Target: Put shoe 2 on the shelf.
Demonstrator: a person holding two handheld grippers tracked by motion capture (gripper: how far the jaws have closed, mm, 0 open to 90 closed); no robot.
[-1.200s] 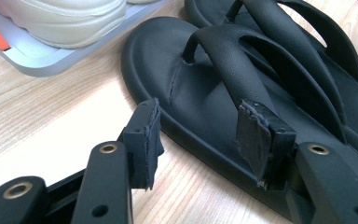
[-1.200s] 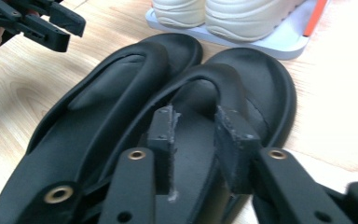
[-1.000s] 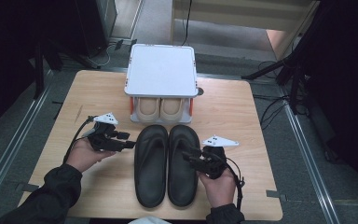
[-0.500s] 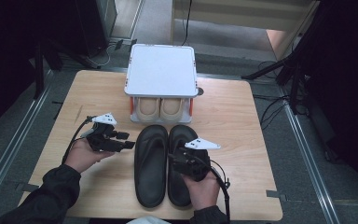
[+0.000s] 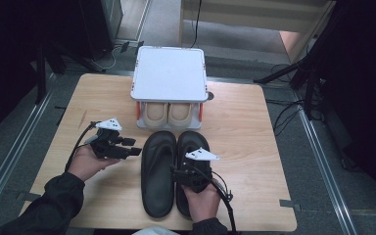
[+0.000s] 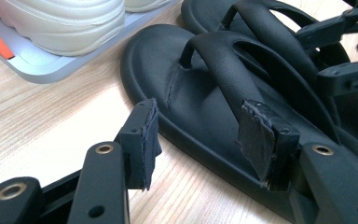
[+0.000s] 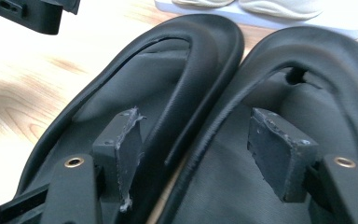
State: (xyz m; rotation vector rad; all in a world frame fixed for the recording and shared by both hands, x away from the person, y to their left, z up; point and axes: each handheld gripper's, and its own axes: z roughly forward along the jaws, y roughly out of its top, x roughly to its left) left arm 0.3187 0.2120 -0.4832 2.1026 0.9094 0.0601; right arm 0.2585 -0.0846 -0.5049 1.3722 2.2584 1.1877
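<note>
Black rubber sandals, two of them, lie side by side at the near middle of the wooden table (image 5: 254, 127), long axes running away from the person, toes toward the rack. Over the right sandal (image 5: 192, 147) hovers the right claw (image 5: 178, 175), pointing along that axis; its jaws have just been opening and stand wide, straddling the seam where the two soles touch, gripping nothing. My guess is it will close on the inner edge of one sandal. Just left of the left sandal (image 5: 157, 171), the left claw (image 5: 132, 147) waits, wide and empty, aimed sideways at its strap. Farther off stands one white shoe rack (image 5: 169, 73) sheltering two cream shoes (image 5: 169, 113).
</note>
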